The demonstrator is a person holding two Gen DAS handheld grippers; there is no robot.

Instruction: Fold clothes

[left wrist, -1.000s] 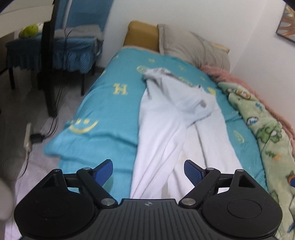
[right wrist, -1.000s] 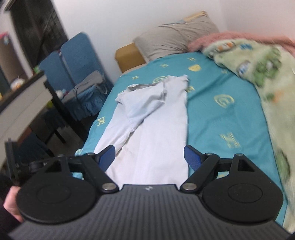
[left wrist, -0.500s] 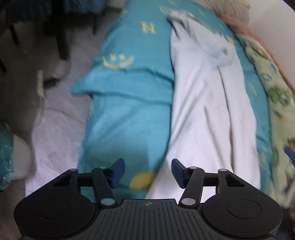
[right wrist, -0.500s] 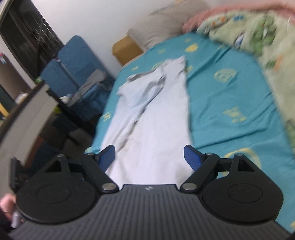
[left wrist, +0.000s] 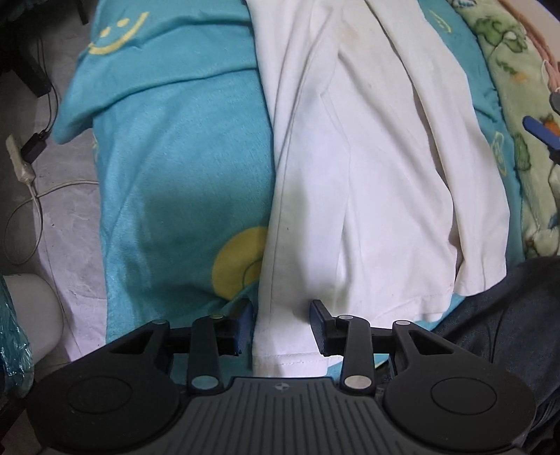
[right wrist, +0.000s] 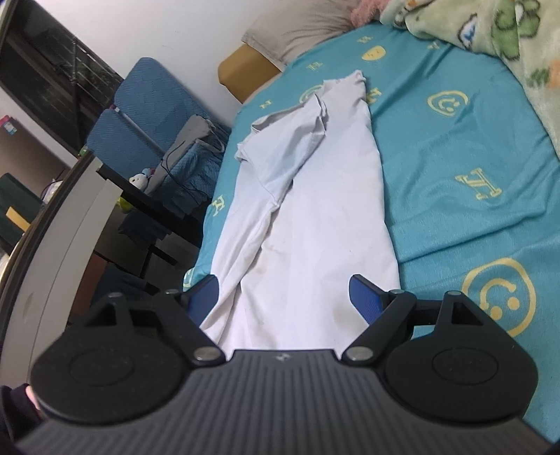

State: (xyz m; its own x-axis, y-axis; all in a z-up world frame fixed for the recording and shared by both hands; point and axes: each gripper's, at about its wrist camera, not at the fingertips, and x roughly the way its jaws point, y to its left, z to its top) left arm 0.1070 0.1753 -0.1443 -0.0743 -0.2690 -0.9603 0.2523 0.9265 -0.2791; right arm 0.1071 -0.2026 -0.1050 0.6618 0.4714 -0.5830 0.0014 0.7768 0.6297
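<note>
teal bedsheet (right wrist: pixel 455 147), green blanket (left wrist: pixel 507 70), blue chair (right wrist: pixel 140 105)

The bed (right wrist: pixel 455 147) wore a teal sheet (left wrist: pixel 182 147) printed with yellow smiley faces and letters. A white garment (right wrist: pixel 308 224) lay lengthwise along it, its top bunched toward twelve o'clock. A green patterned blanket (right wrist: pixel 490 28) lay at two o'clock, and a grey pillow (right wrist: pixel 297 31) at the head.
</note>
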